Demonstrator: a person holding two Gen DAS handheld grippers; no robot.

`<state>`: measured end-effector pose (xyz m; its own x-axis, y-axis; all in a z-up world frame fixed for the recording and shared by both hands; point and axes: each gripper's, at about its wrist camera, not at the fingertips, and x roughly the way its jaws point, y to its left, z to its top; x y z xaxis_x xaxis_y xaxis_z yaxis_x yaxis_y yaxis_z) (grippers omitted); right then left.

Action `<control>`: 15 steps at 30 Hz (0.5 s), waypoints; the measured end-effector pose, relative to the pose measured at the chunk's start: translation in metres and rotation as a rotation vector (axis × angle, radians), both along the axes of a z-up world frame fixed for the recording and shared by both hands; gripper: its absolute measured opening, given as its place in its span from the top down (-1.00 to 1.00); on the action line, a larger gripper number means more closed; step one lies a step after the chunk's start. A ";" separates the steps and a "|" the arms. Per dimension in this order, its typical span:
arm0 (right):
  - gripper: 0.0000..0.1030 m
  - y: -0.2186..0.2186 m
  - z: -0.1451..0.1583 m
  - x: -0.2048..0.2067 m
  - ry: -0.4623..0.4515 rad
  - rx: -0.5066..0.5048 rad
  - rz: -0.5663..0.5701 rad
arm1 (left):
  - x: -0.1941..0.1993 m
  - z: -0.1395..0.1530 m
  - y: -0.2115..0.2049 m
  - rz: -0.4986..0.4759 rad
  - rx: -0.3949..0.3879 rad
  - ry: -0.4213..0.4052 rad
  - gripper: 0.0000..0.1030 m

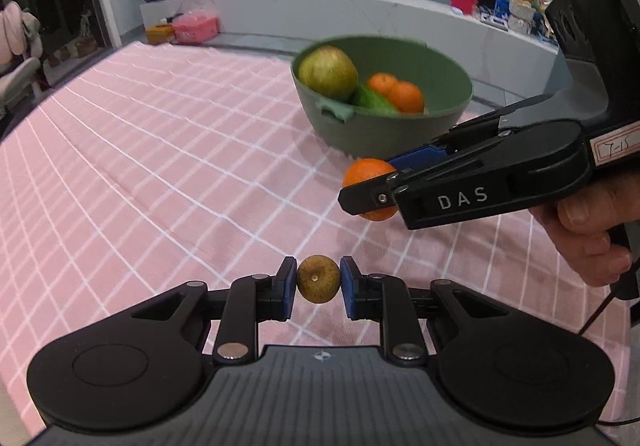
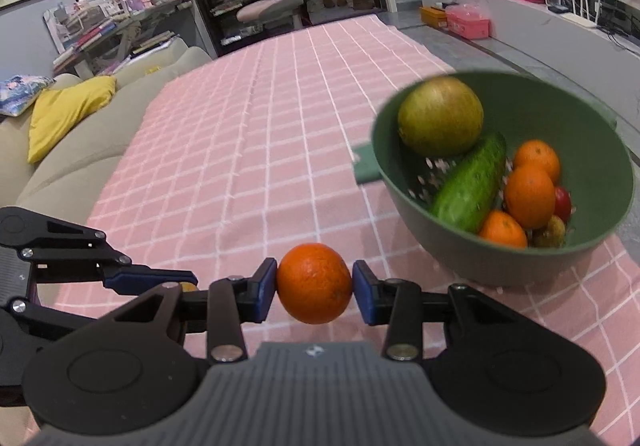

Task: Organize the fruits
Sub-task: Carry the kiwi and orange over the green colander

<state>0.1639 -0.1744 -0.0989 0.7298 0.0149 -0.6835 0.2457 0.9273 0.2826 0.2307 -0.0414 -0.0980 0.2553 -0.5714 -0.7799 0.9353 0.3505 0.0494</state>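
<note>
Left gripper (image 1: 318,280): clamped on a small brown fruit (image 1: 318,279), held above the pink checked cloth (image 1: 160,166).
Right gripper (image 2: 315,283): clamped on an orange (image 2: 315,283), clear of the cloth.
Green bowl (image 2: 600,166): farther back on the cloth, holding a large green-yellow fruit (image 2: 440,116), a cucumber (image 2: 470,182) and more oranges (image 2: 528,197).

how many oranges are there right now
4: one orange gripped in the right claw above the pink cloth, and three in the green bowl beside the cucumber, at. More may be hidden underneath.
</note>
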 end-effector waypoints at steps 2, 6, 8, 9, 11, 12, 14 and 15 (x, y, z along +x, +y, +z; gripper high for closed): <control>0.26 0.002 0.013 -0.001 -0.023 -0.001 0.007 | -0.003 0.013 0.001 0.011 -0.004 -0.022 0.50; 0.26 0.002 0.044 -0.006 -0.078 0.003 0.009 | -0.013 0.045 0.001 0.021 -0.019 -0.071 0.50; 0.26 -0.001 0.062 -0.009 -0.109 0.002 0.010 | -0.017 0.062 0.000 0.023 -0.024 -0.100 0.50; 0.26 -0.002 0.071 -0.012 -0.125 0.000 0.011 | -0.020 0.070 -0.001 0.025 -0.028 -0.116 0.50; 0.26 -0.003 0.088 -0.017 -0.156 -0.005 0.009 | -0.026 0.088 -0.004 0.033 -0.040 -0.155 0.50; 0.26 -0.005 0.097 -0.020 -0.172 -0.007 0.008 | -0.029 0.098 -0.006 0.040 -0.049 -0.171 0.50; 0.26 -0.012 0.114 -0.028 -0.205 -0.011 0.006 | -0.036 0.112 -0.011 0.045 -0.063 -0.193 0.50; 0.26 -0.015 0.123 -0.031 -0.222 -0.014 0.005 | -0.039 0.118 -0.014 0.042 -0.066 -0.204 0.50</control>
